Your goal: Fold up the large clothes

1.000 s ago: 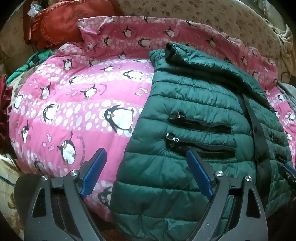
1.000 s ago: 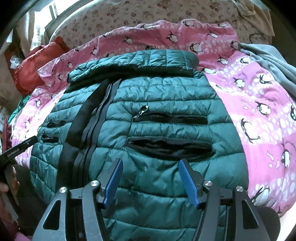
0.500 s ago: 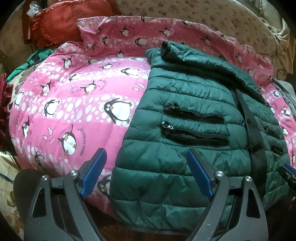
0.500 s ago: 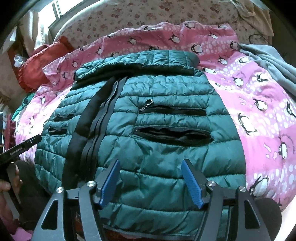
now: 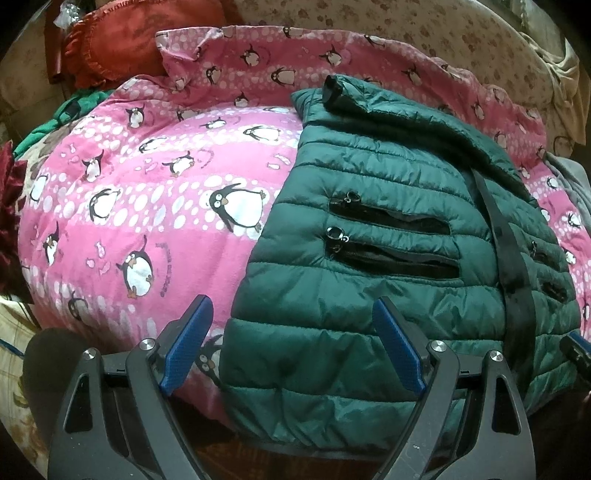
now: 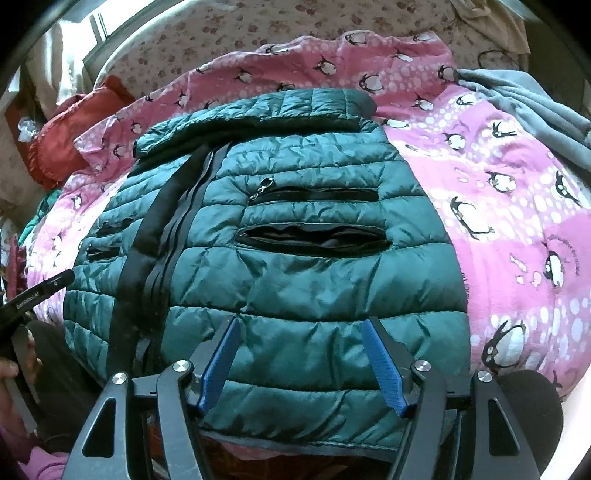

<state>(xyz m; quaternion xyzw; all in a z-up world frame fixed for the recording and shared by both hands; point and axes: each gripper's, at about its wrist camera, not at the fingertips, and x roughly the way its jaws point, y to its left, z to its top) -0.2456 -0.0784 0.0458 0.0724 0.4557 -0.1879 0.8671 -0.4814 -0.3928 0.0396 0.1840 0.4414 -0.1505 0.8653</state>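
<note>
A dark green quilted jacket (image 5: 369,295) lies front up on a pink penguin blanket (image 5: 147,184), with its collar at the far end and its hem at the near edge. Black zip pockets and a black front zip strip show on it. My left gripper (image 5: 291,306) hovers open over the hem's left corner, one blue pad over the blanket and one over the jacket. My right gripper (image 6: 301,325) stands open above the right half of the jacket (image 6: 295,277), just short of the hem. Neither pair of pads presses on the cloth.
A red cushion (image 5: 140,40) and a green garment (image 5: 66,114) lie at the far left. Grey cloth (image 6: 524,99) sits at the far right. A floral sheet (image 6: 295,26) runs behind the blanket. A hand (image 6: 14,365) holds the other gripper at the left edge.
Both grippers drew back toward the near edge, so more of the jacket's hem shows. The right gripper's jaws widened a little. The jacket lies as before.
</note>
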